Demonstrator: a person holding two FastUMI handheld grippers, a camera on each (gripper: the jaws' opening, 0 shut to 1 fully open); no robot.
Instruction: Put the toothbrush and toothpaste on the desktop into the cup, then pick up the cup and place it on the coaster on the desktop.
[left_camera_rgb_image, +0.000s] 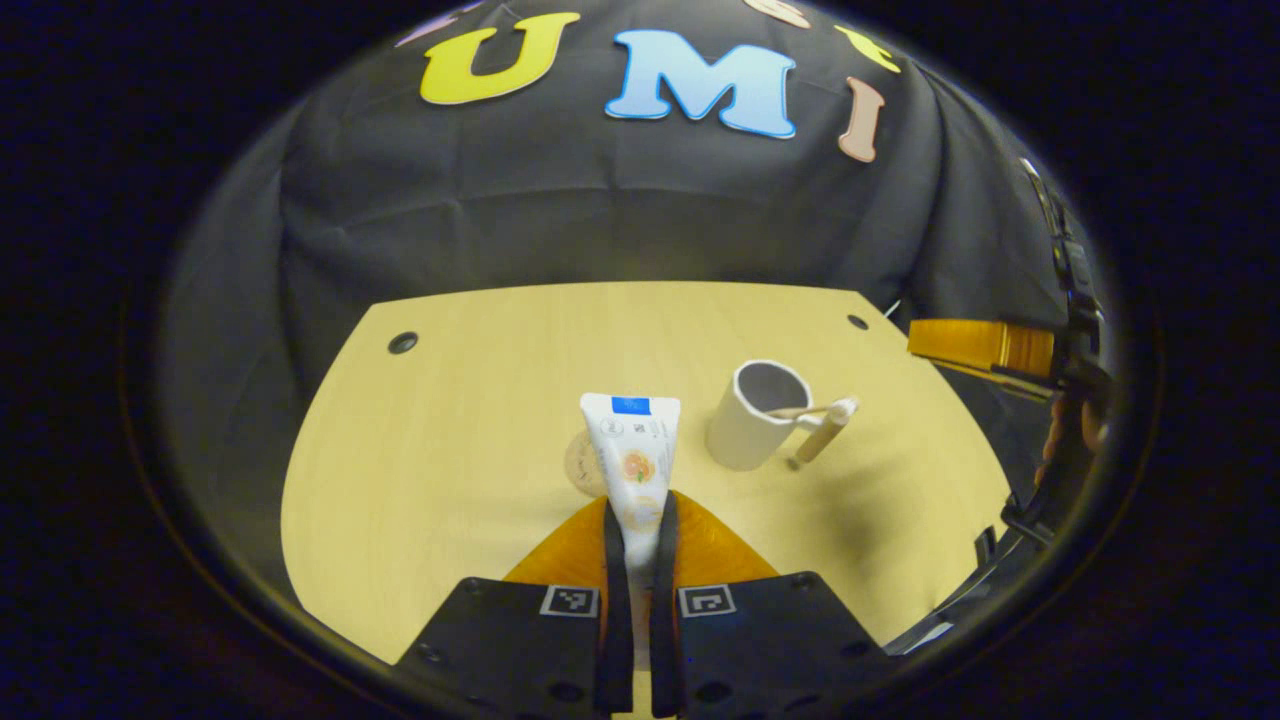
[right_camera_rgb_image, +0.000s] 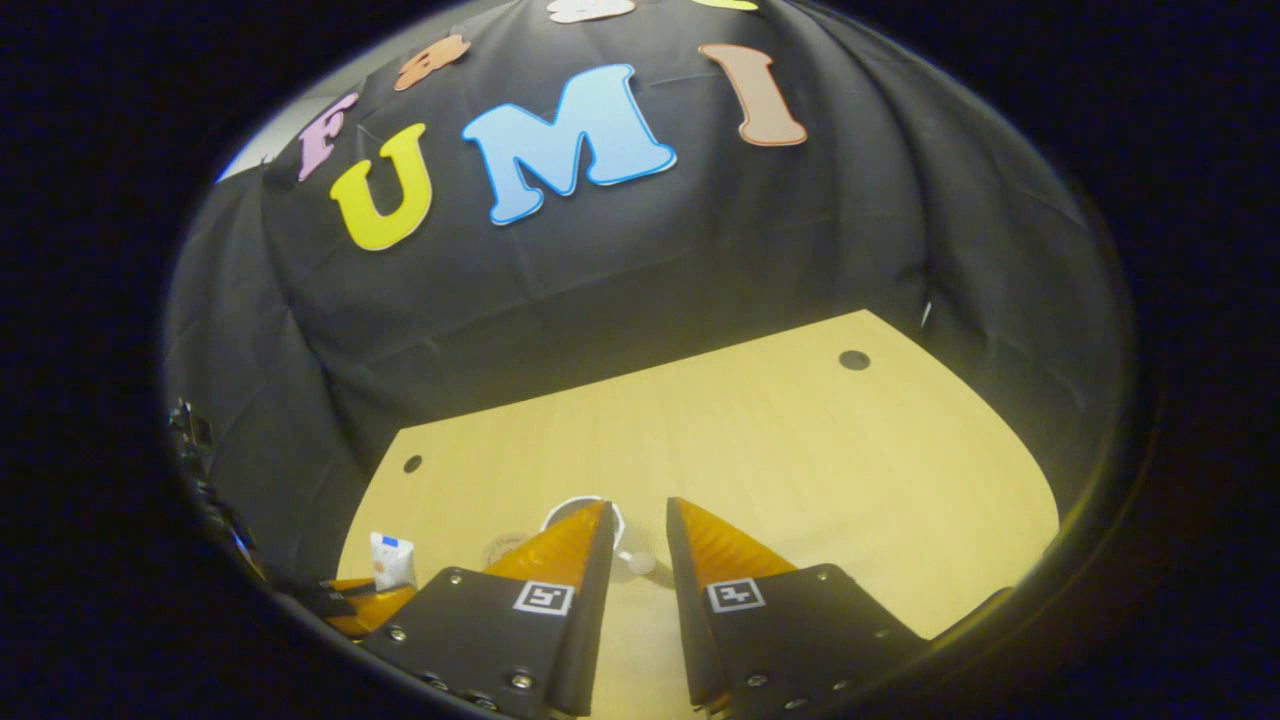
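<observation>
Left gripper (left_camera_rgb_image: 640, 520): on my feed its two fingers are clamped on the toothpaste tube, one black pad on each side of the tube's lower end, holding it above the desktop.
Toothpaste (left_camera_rgb_image: 633, 455): white tube, upright between those fingers, flat crimped end with a blue patch at the top; I also see it small at the lower left of the right gripper view (right_camera_rgb_image: 391, 560), above the orange fingers that hold it.
Cup (left_camera_rgb_image: 757, 415): white, standing upright on the desktop (left_camera_rgb_image: 480, 450), to the right of the tube and farther off, mouth open upward.
Toothbrush (left_camera_rgb_image: 818, 425): one end rests across the cup's rim, the handle slopes down outside to the desktop on the right; how far it reaches inside I cannot tell.
Coaster (left_camera_rgb_image: 584, 462): pale round disc lying flat on the desktop, partly behind the tube, left of the cup.
Right gripper (right_camera_rgb_image: 640, 525): fingers parted with a clear gap, gripping nothing, raised above the cup (right_camera_rgb_image: 575, 508), whose rim peeks past the left finger; in the left gripper view its orange finger (left_camera_rgb_image: 980, 345) shows at the right edge.
</observation>
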